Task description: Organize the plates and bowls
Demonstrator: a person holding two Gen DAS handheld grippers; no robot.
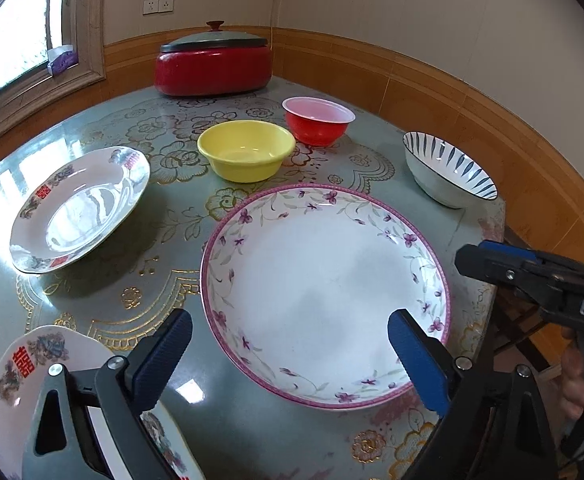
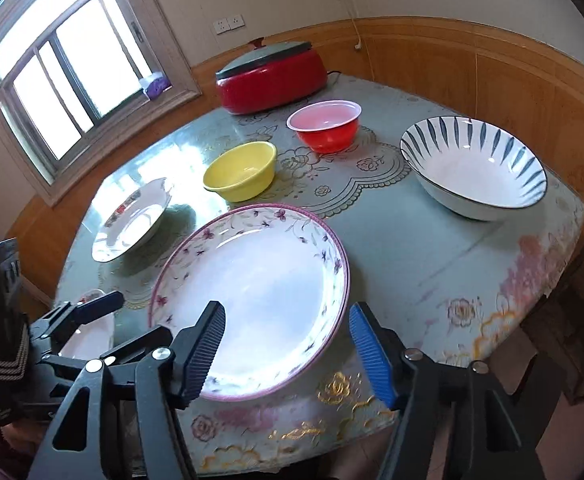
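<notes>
A large white plate with a purple floral rim (image 1: 324, 292) (image 2: 260, 292) lies at the table's near side. A white plate with red characters (image 1: 80, 208) (image 2: 132, 220) lies to its left, and another such plate (image 1: 16, 380) (image 2: 92, 332) sits at the near left edge. A yellow bowl (image 1: 246, 150) (image 2: 240, 170), a red bowl (image 1: 318, 120) (image 2: 326, 124) and a blue-striped white bowl (image 1: 448, 170) (image 2: 472, 166) stand farther back. My left gripper (image 1: 290, 354) is open above the purple-rimmed plate's near edge. My right gripper (image 2: 288, 354) is open over that plate's near right edge.
A red electric pot with a grey lid (image 1: 214, 62) (image 2: 272, 74) stands at the back of the round table (image 1: 252, 432) (image 2: 432, 264). Wood-panelled walls run close behind. A window is at the left. A chair (image 1: 520, 320) shows beyond the table's right edge.
</notes>
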